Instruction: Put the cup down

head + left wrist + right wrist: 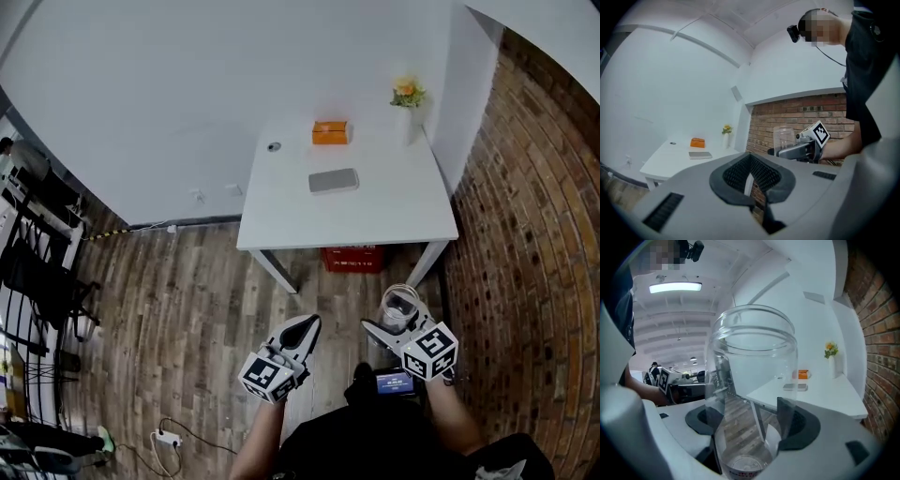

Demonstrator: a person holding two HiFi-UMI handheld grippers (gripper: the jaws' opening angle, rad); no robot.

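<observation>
- None of the set-down was done: the cup (400, 307) hung in the air over the wooden floor (197, 300), well short of the near edge of the tabletop (375, 211)
- Right gripper (394, 323) was clenched on the cup; in the right gripper view both dark pads pressed the clear wall low down, near the base
- Left gripper (305, 330) was closed on itself with nothing between its pads, held beside the right one and apart from the cup
- Left to do, as judged: carry the cup forward over the near edge, lower it onto a bare patch, release
- Bare patch looked widest along the near edge; grey flat item (334, 180) lay mid-top, orange box (330, 132) near the far edge, flower vase (407, 111) at the far right corner
- Cup stood upright, mouth up, base down between the jaws; long axis about vertical
- Head view showed the rim as an open ring from above, which fits that reading
- Cup appeared empty, though clear walls made that hard to confirm
</observation>
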